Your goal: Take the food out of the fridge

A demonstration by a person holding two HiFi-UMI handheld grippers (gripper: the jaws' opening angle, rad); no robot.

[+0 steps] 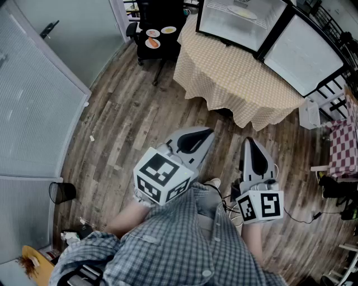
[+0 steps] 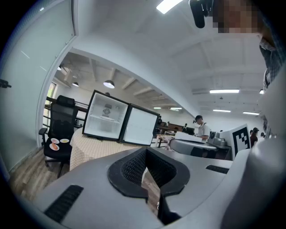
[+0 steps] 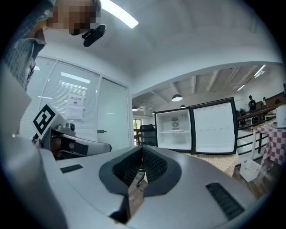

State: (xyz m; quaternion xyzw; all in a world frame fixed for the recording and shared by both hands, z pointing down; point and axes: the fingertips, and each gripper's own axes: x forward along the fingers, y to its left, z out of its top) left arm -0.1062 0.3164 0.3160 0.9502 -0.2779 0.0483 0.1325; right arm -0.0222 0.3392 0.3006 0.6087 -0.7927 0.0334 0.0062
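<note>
A small black fridge [image 1: 238, 22] stands on a table with a checked cloth [image 1: 235, 75], its door [image 1: 305, 53] swung wide open. One plate [image 1: 243, 11] lies on its upper shelf, and the same plate [image 3: 174, 130] shows in the right gripper view. Three plates of food [image 1: 152, 34] rest on the seat of a black chair [image 1: 159, 33] left of the table. My left gripper [image 1: 208, 132] and right gripper [image 1: 249, 141] are held side by side over the wood floor, short of the table. Both are shut, with nothing between the jaws, and point toward the fridge [image 2: 107, 118].
A glass partition [image 1: 33, 95] runs along the left, with a black mesh bin [image 1: 61, 191] at its foot. A white box [image 1: 309, 111] and a red checked cloth [image 1: 342, 146] are at the right. A person [image 2: 203, 129] stands far off at the back.
</note>
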